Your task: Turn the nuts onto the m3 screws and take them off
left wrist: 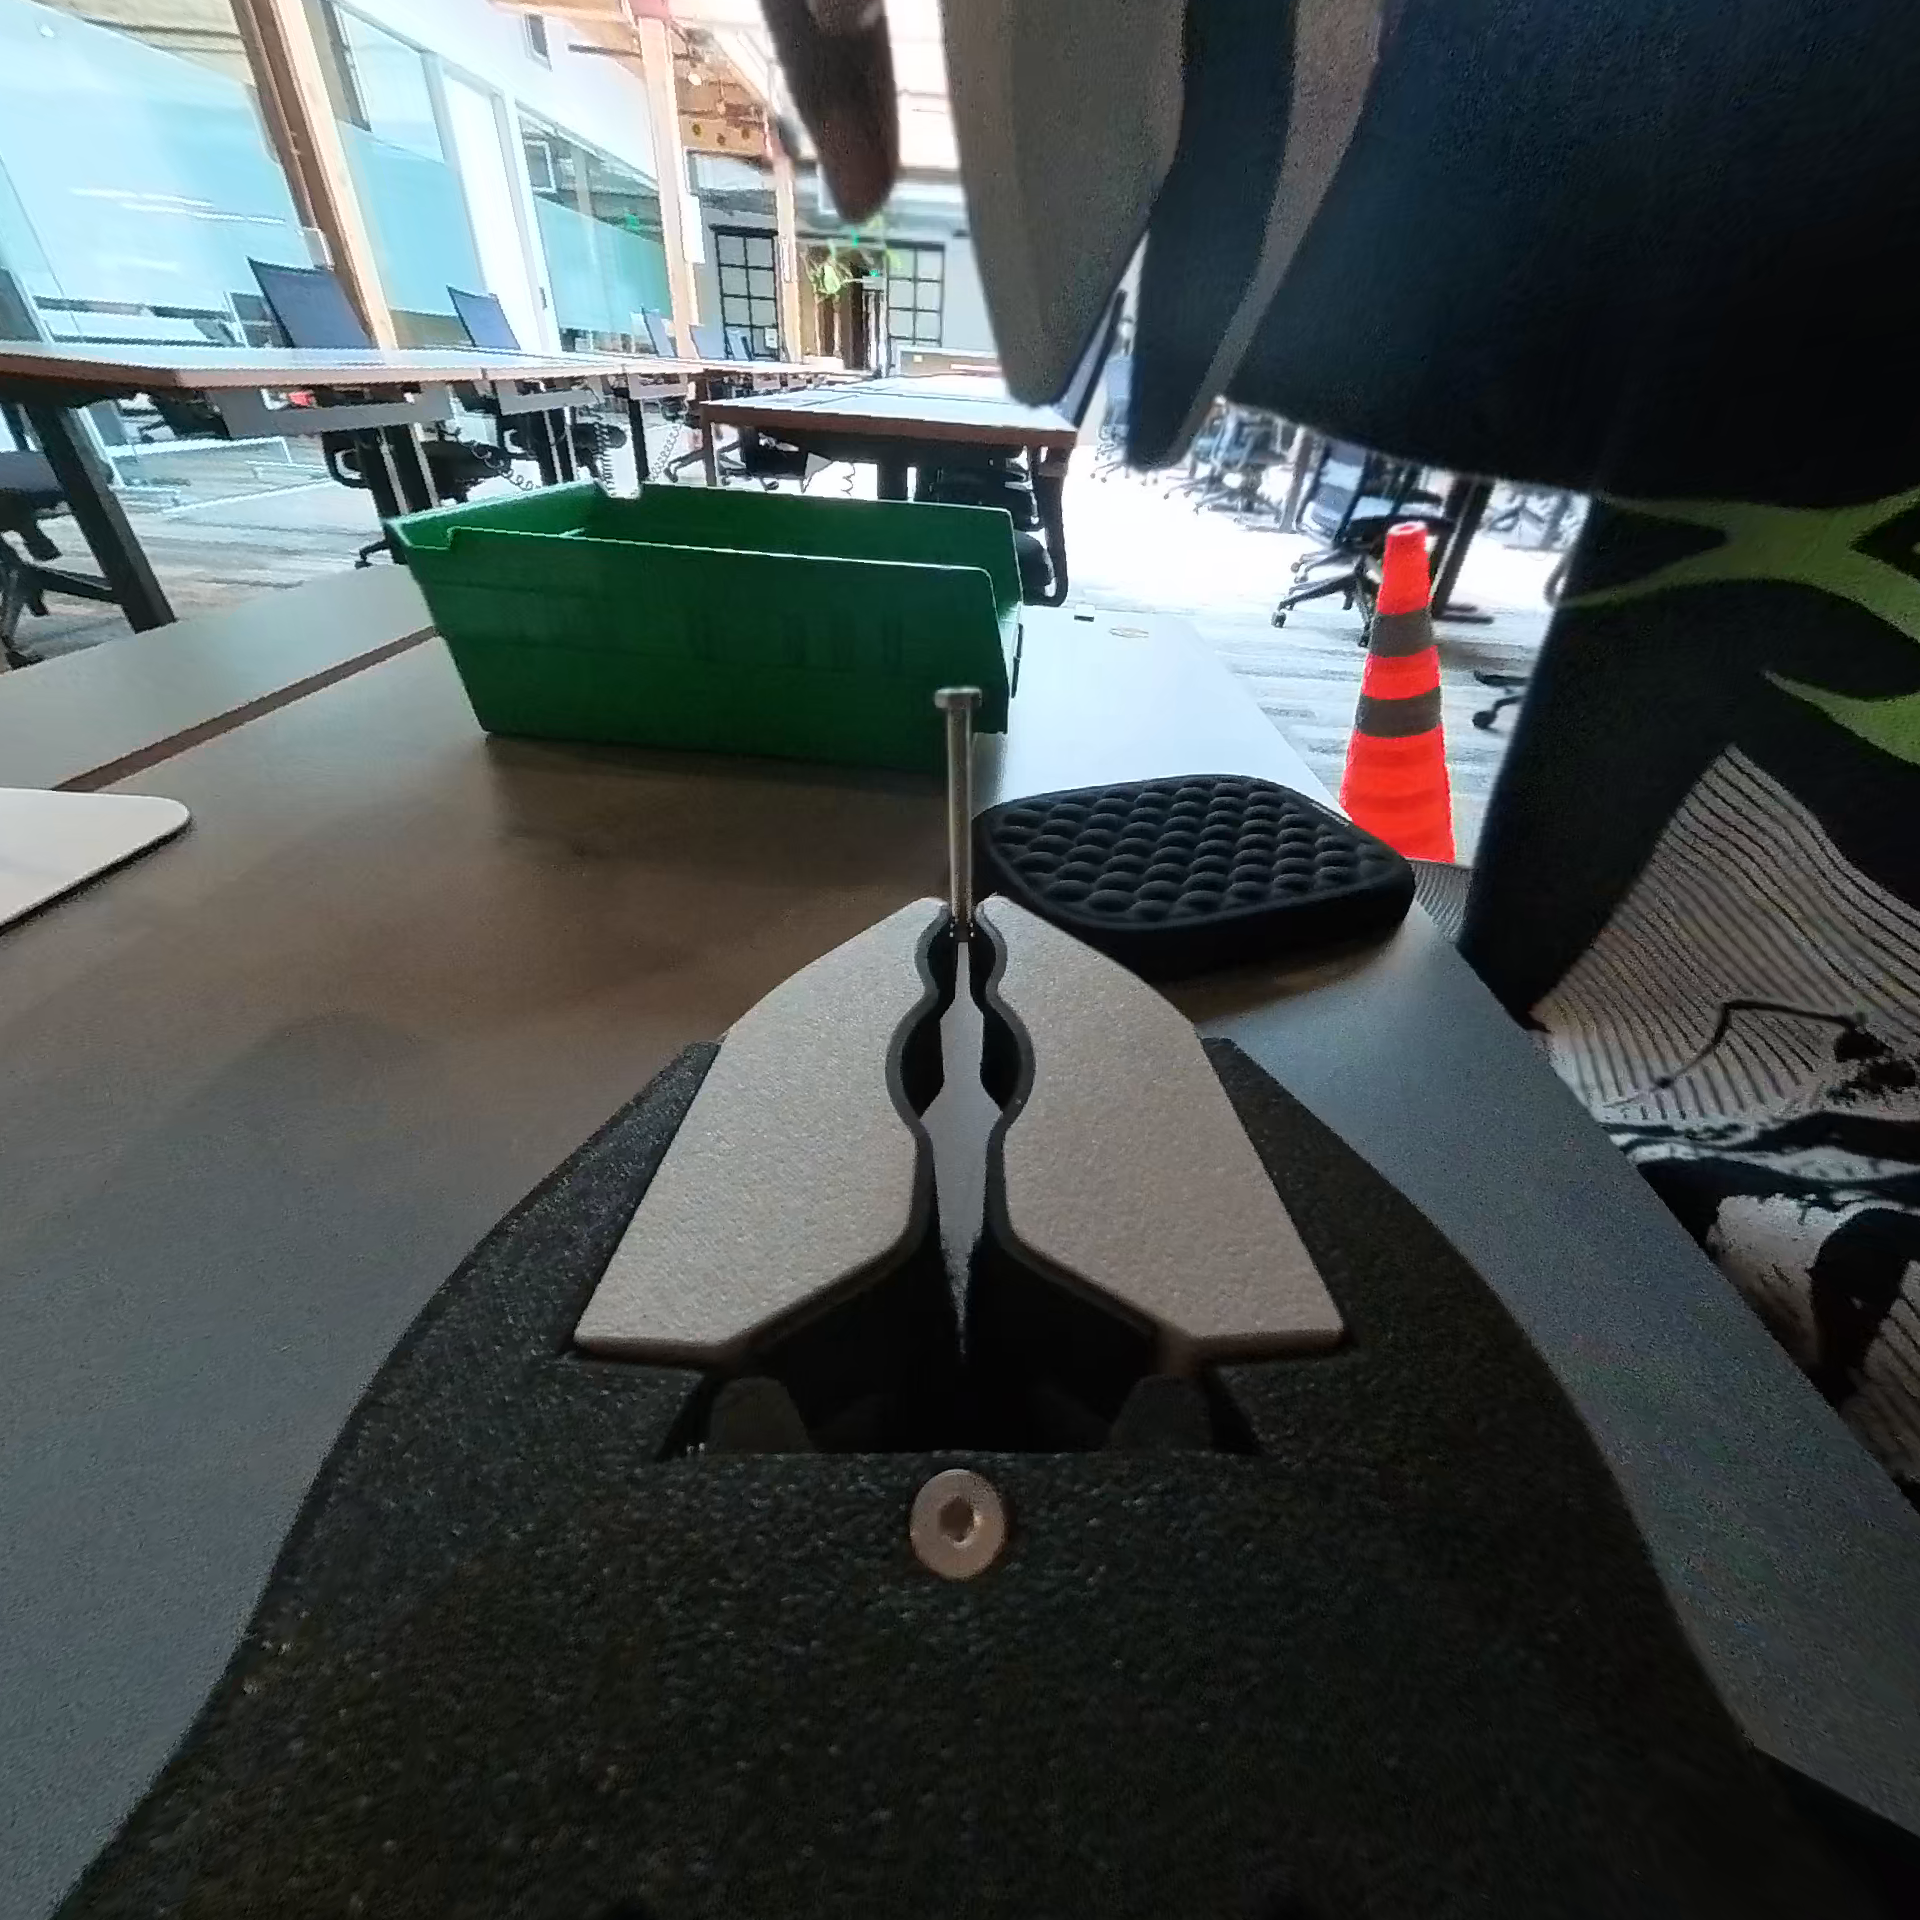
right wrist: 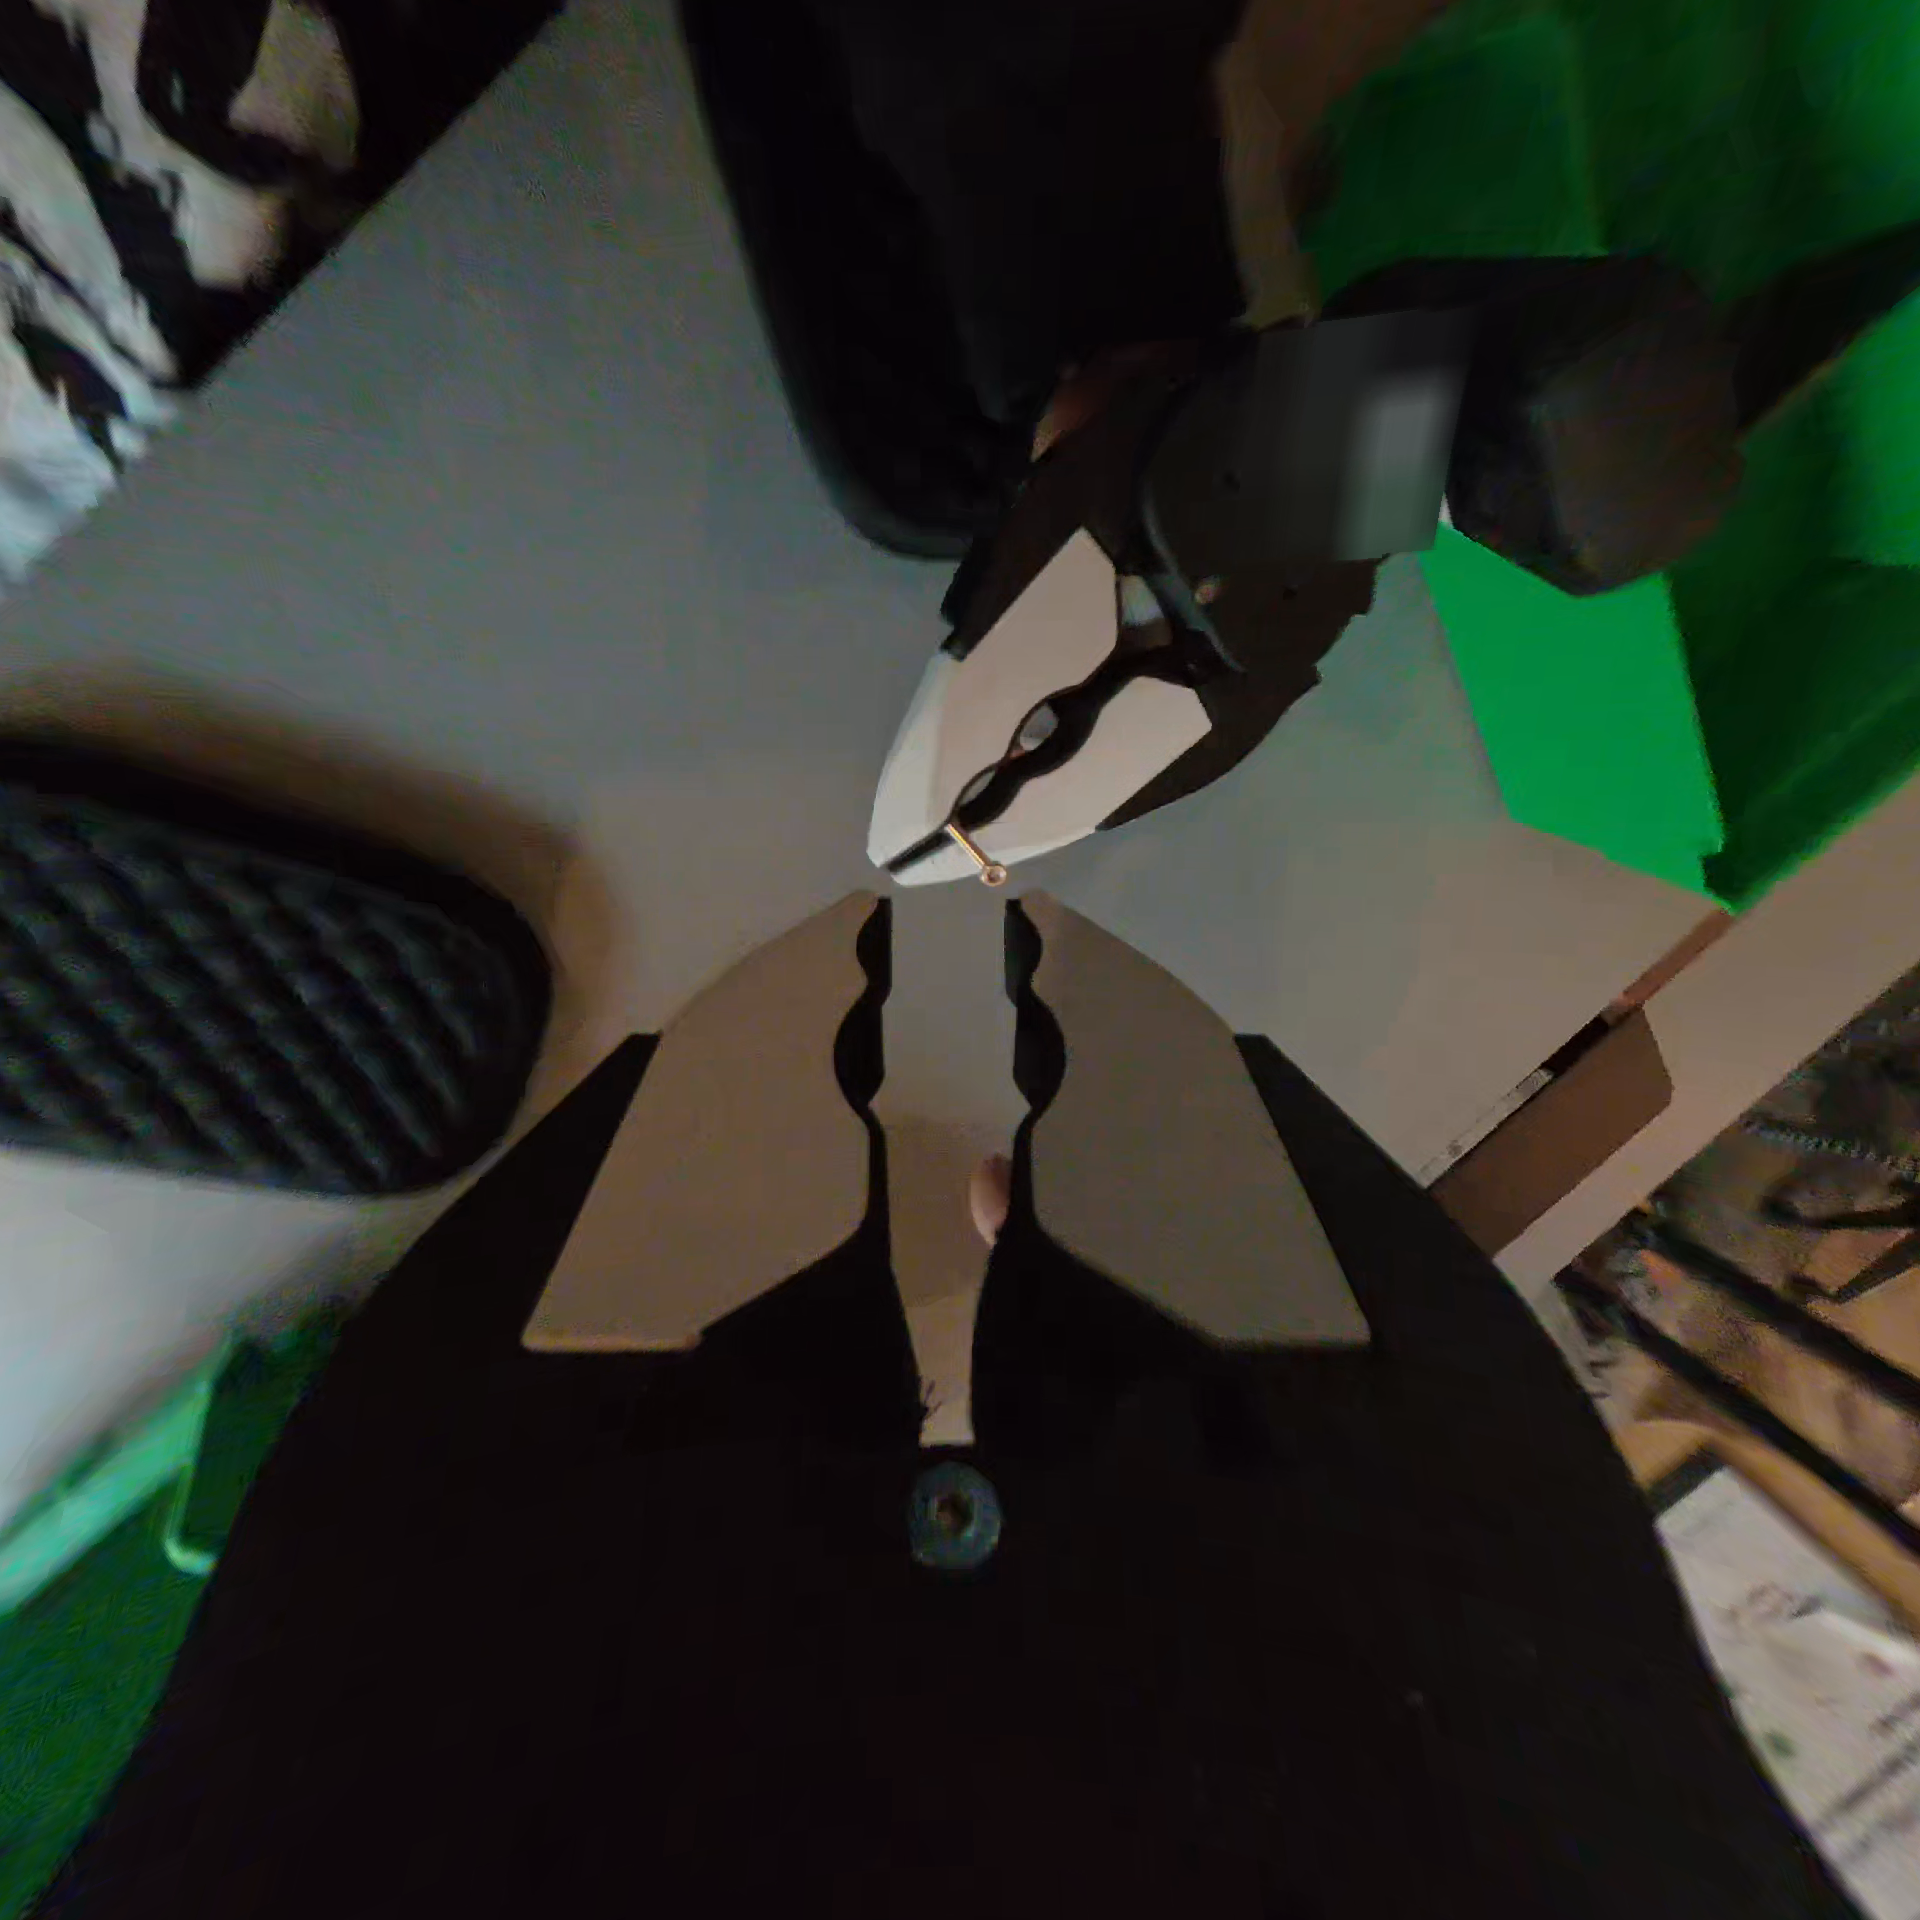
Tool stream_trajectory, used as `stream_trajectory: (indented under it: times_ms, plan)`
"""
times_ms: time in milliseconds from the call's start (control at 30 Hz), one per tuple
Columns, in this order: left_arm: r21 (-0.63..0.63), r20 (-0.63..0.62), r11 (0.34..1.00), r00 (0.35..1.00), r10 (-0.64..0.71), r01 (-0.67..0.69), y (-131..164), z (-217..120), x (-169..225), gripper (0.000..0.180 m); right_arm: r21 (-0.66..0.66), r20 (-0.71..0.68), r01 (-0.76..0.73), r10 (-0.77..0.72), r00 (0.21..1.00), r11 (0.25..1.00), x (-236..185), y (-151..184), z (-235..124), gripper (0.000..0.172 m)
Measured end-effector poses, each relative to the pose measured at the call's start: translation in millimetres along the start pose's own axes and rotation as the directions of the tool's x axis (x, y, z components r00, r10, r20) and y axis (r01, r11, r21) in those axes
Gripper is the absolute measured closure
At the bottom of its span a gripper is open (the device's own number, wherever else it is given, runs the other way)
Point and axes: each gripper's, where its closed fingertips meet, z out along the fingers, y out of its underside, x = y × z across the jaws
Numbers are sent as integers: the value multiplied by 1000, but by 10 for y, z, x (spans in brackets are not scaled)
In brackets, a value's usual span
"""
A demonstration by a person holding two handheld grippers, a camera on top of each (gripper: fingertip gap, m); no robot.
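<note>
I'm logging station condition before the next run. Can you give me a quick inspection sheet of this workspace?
Surface: dark table, bare in the middle.
Job's things: one thin screw, upright, head up, no nut seen on it.
Clutter: green bin, black dimpled pad, pale flat object at the table's left edge.
Grippers: left gripper shut on the screw's lower end; right gripper open and empty above it.
Cables: nothing seen.
Surroundings: open office with desks, chairs, orange cone on the floor.
</note>
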Motion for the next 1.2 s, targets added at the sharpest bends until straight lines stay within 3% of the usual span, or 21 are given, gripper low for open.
stream_trajectory:
  times_ms: [233, 767, 1000, 1200]
  plan:
    - [2, -34, 1000, 999, -4, 4, -2, 0, 35, 180, -42, 194, 105, -95, 976, 994, 36, 73, 238, 155]
    - [7, -36, 1000, 999, 3, -2, -7, -1, 42, 180, -11, 199, 98, -93, 975, 995, 48, 44, 310, 165]
    - [6, 64, 999, 997, 42, -43, -16, -10, -46, 180, -65, 189, -198, 207, 960, 978, 75, 78, 308, 167]
    - [-2, 151, 996, 985, 84, -85, -27, -25, -112, 180, -87, 97, -545, 552, 828, 834, 118, 91, 312, 167]
